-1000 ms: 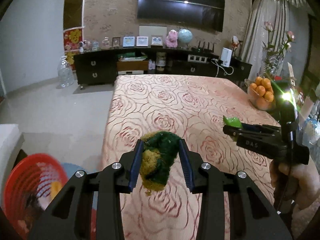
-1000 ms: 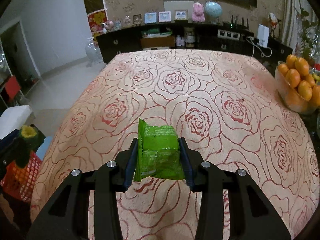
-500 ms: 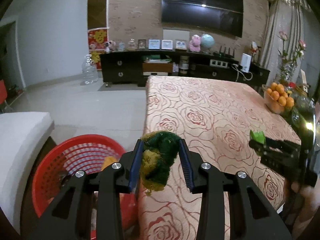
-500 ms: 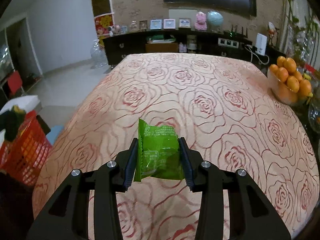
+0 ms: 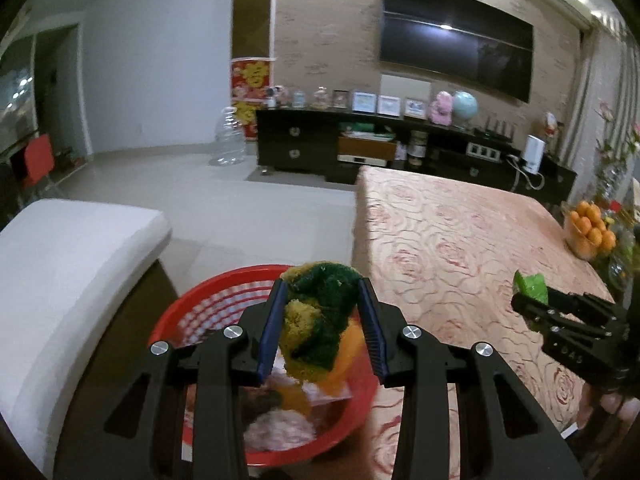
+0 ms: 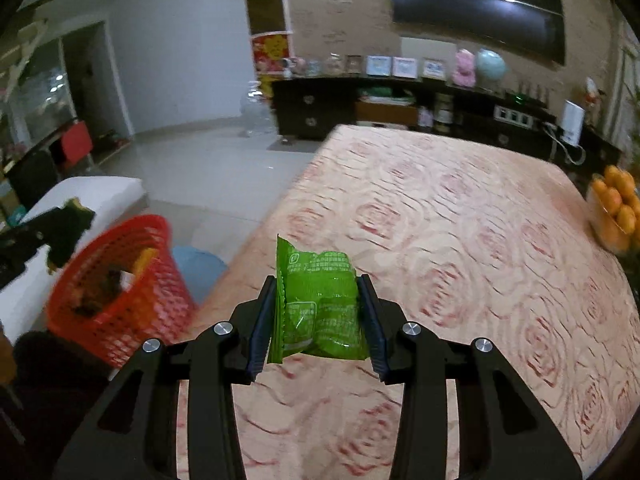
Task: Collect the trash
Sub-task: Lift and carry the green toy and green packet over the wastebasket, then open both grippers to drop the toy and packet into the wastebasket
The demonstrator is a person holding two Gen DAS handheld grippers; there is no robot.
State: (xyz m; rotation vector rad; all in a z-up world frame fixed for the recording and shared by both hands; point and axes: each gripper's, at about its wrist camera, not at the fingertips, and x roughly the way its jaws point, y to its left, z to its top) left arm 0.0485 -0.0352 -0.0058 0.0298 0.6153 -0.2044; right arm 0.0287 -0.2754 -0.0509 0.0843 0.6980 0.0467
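Note:
My left gripper [image 5: 322, 320] is shut on a crumpled green and yellow sponge [image 5: 316, 320] and holds it above the red mesh basket [image 5: 192, 312], which has several scraps in it. My right gripper [image 6: 316, 312] is shut on a green snack wrapper [image 6: 316, 304] over the table's left part. The right gripper also shows in the left wrist view [image 5: 532, 300] with the wrapper [image 5: 530, 286]. The basket [image 6: 120, 280] stands left of the table in the right wrist view, with the left gripper and sponge [image 6: 68, 228] beside it.
The table has a rose-patterned cloth [image 5: 460, 240]. A bowl of oranges [image 5: 588, 232] stands at its right edge. A white cushioned seat [image 5: 60, 260] is left of the basket. A blue object [image 6: 196, 268] lies on the floor by the basket.
My left gripper has swung left off the table with the sponge and now hangs over the red basket. My right gripper has turned left with the wrapper, bringing the basket into its view.

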